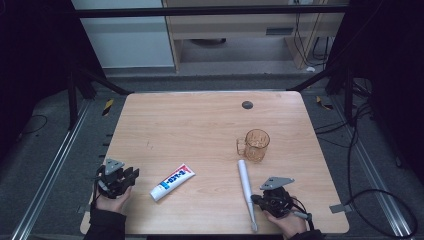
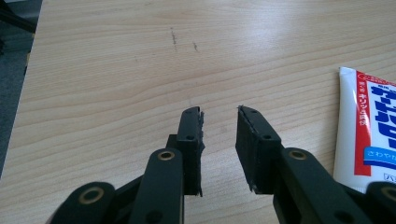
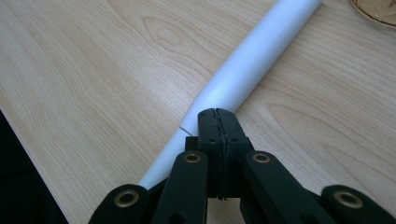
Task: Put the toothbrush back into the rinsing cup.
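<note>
A white toothpaste tube (image 1: 172, 181) with red and blue print lies flat on the wooden table (image 1: 200, 130), near the front. My left gripper (image 1: 132, 175) rests to its left, open by a narrow gap with nothing between the jaws; in the left gripper view the gripper (image 2: 219, 112) points at bare wood, with the tube (image 2: 369, 126) off to its right. A long white stick-shaped object (image 1: 245, 182) lies at the front right. My right gripper (image 1: 255, 199) is shut, pads pressed together, just over the white stick (image 3: 252, 60), not gripping it (image 3: 218, 112).
An amber glass mug (image 1: 256, 144) stands upright beyond the white stick's far end; its base (image 3: 380, 9) peeks in at the right gripper view's top corner. A dark round cap (image 1: 247, 105) sits in the tabletop near the back edge. Cables trail on the floor at right.
</note>
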Action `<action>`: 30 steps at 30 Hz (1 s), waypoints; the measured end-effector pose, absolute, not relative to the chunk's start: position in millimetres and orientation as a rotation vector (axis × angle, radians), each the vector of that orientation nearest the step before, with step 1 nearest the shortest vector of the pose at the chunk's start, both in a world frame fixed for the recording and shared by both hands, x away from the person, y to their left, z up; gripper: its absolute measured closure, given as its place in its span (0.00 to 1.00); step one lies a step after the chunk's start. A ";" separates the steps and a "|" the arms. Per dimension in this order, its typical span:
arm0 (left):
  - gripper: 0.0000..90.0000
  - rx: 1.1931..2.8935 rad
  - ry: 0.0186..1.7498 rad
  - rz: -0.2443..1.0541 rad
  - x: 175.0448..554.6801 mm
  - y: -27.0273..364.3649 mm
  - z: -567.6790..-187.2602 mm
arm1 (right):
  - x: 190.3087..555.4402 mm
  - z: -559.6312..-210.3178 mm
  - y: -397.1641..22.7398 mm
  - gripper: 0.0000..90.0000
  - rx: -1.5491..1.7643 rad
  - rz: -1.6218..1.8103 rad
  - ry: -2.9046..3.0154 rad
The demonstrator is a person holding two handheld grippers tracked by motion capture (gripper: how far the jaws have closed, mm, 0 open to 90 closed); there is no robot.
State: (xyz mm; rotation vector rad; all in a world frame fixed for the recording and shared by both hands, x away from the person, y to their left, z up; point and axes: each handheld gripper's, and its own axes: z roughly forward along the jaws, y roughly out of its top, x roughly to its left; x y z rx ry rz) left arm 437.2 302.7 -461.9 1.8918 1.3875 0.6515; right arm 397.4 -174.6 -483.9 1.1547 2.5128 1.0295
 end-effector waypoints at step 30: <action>0.78 1.893 1.388 0.649 437.0 303.1 -461.8 | 397.2 -488.1 -146.4 0.99 1.087 1.067 2.566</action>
